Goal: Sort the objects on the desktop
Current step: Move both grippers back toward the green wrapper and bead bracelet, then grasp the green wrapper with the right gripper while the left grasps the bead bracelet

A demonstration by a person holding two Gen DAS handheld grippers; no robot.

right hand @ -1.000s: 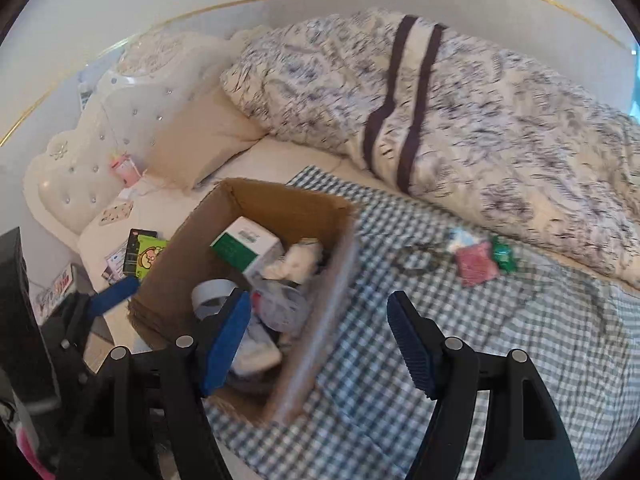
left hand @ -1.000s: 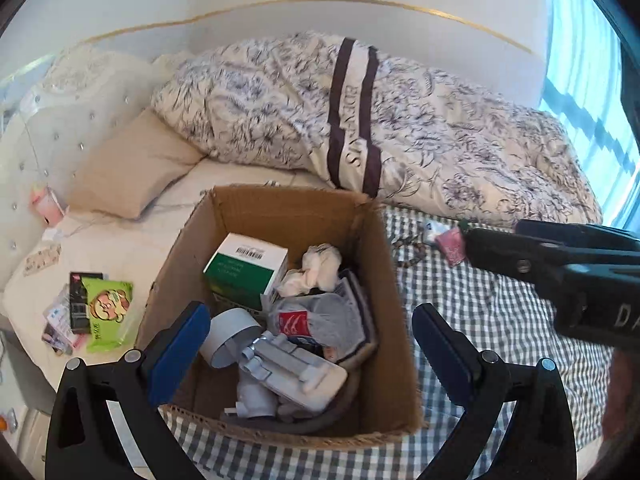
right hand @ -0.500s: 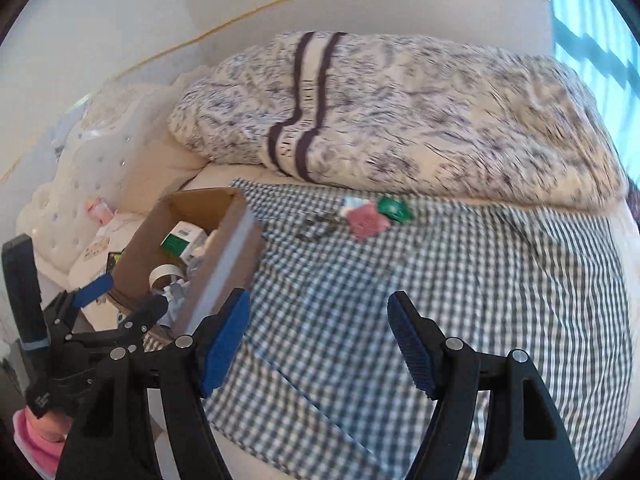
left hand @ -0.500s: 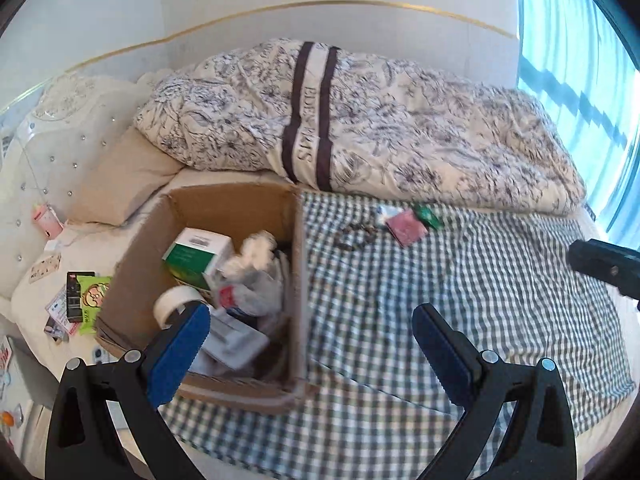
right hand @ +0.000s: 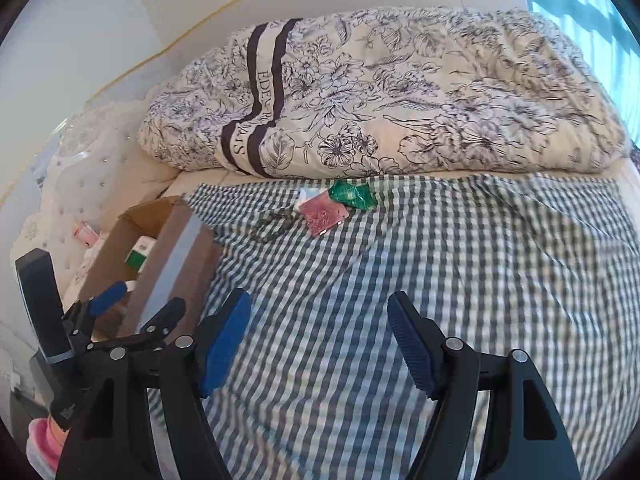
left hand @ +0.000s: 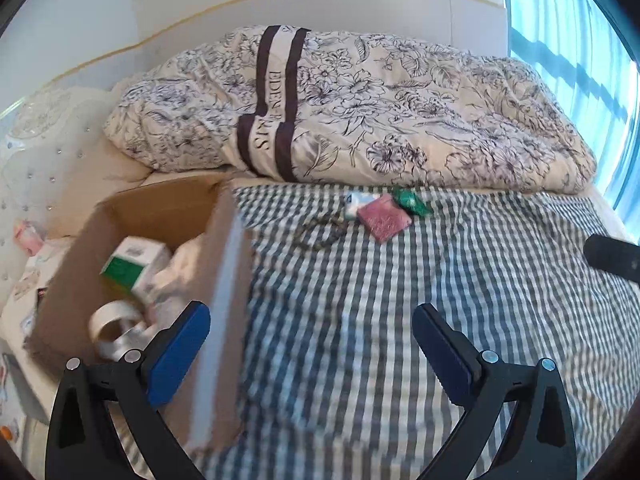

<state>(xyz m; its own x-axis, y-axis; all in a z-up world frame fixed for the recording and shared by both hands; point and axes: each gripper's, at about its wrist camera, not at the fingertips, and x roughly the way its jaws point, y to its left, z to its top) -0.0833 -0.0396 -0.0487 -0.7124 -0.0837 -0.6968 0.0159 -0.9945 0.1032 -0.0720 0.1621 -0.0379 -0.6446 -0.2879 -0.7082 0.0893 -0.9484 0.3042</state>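
We record both tongs, left gripper (left hand: pixel 310 330) and right gripper (right hand: pixel 320 332), spread wide and empty over the grey-and-white gingham cloth (right hand: pixel 440 280). At its far edge lie three small packets: one pink textured square (right hand: pixel 322 212), one crinkled green foil (right hand: pixel 352 196), one white (right hand: pixel 306 196). One open brown cardboard box (left hand: pixel 160 208) stands at the left edge.

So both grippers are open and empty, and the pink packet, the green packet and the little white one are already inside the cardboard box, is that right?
Not quite. Both the left gripper and right gripper are open and empty, but the pink packet, green packet and white one are not in the cardboard box. The right wrist view shows them lying on the checked cloth, near the floral duvet.
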